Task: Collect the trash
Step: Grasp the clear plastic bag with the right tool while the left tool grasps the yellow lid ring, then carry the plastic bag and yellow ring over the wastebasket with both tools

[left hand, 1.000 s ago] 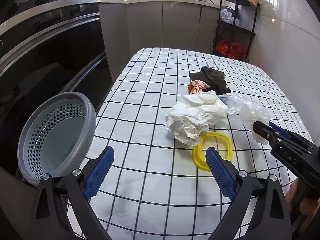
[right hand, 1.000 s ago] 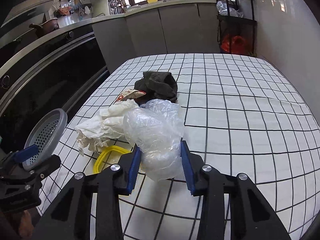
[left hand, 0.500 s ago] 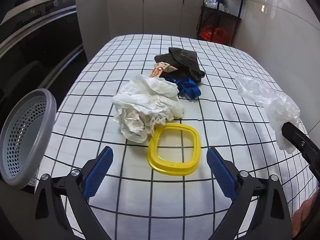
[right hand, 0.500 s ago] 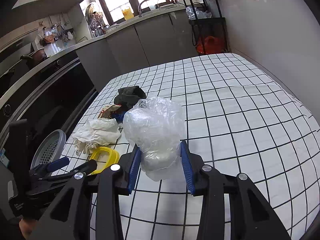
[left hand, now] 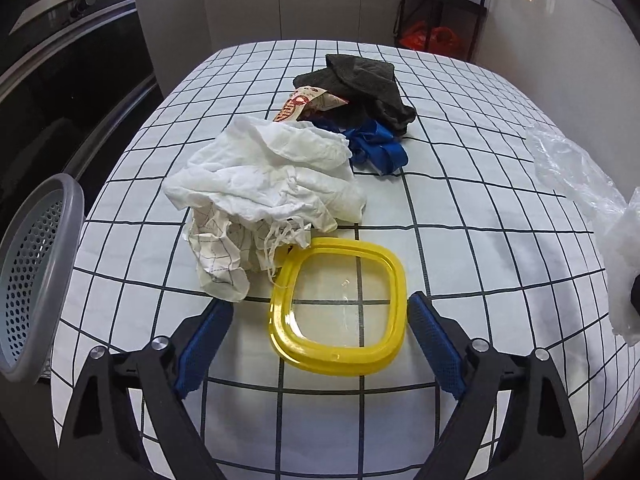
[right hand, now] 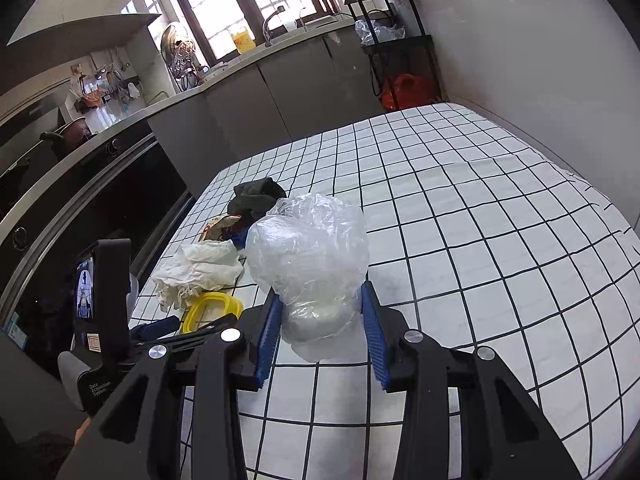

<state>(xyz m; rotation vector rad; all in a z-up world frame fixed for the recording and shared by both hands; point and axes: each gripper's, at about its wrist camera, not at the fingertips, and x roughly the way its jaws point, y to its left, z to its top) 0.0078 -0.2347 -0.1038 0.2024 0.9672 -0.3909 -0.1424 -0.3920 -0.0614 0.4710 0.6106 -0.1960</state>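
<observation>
Plastic bag [right hand: 308, 264] clamped between right jaws

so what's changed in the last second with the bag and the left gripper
The right gripper, shut on the clear plastic bag, has lifted it off the table. The open left gripper has moved in to straddle the yellow lid. White cloth, dark rag and grey basket stayed put.

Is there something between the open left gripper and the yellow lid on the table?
Nothing visible is in the way. The left gripper is open, with its fingers on either side of the yellow lid. The crumpled white cloth lies just beyond the lid and overlaps only its far left corner.
</observation>
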